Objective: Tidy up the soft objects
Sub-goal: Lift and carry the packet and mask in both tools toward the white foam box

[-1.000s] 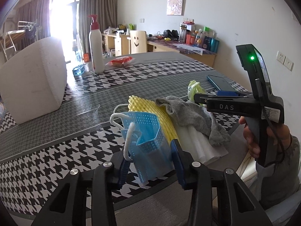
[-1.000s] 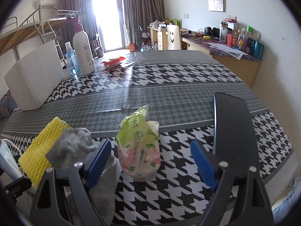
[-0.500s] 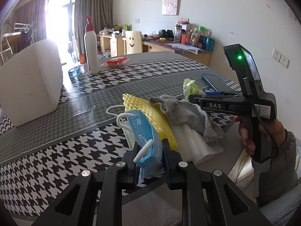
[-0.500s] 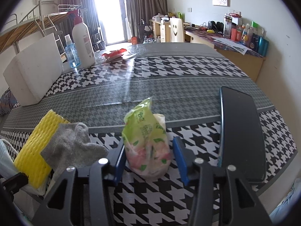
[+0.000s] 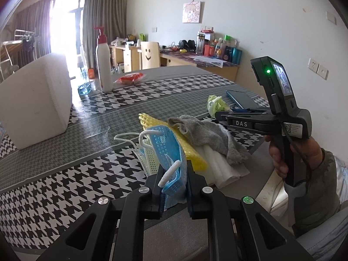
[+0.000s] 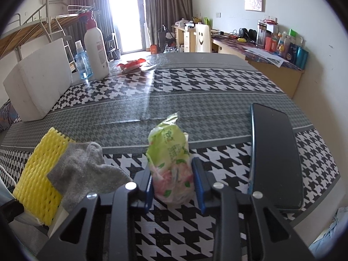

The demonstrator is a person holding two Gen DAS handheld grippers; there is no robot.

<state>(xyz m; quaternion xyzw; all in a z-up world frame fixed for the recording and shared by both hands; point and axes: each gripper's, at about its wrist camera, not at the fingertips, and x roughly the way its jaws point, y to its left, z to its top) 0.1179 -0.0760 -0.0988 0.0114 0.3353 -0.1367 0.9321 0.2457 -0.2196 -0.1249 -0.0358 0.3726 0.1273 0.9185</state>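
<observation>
My left gripper (image 5: 173, 175) is shut on a blue face mask (image 5: 169, 150) at the near edge of the table. Behind it lie a yellow foam net (image 5: 189, 152), a grey sock (image 5: 208, 134) and white foam sheets (image 5: 219, 169). My right gripper (image 6: 173, 177) is shut on a green tissue pack (image 6: 170, 158) resting on the tablecloth; it also shows in the left wrist view (image 5: 215, 104). The sock (image 6: 84, 169) and yellow net (image 6: 39, 174) lie left of it.
A dark phone (image 6: 274, 152) lies right of the tissue pack. A white foam block (image 5: 34, 102), a pump bottle (image 5: 104, 65), a blue spray bottle (image 6: 81, 62) and a red wrapper (image 5: 129, 78) stand farther back on the houndstooth tablecloth (image 6: 195, 87).
Both grippers have closed: the left on the blue mask, the right on the tissue pack. Both were open a second ago.
</observation>
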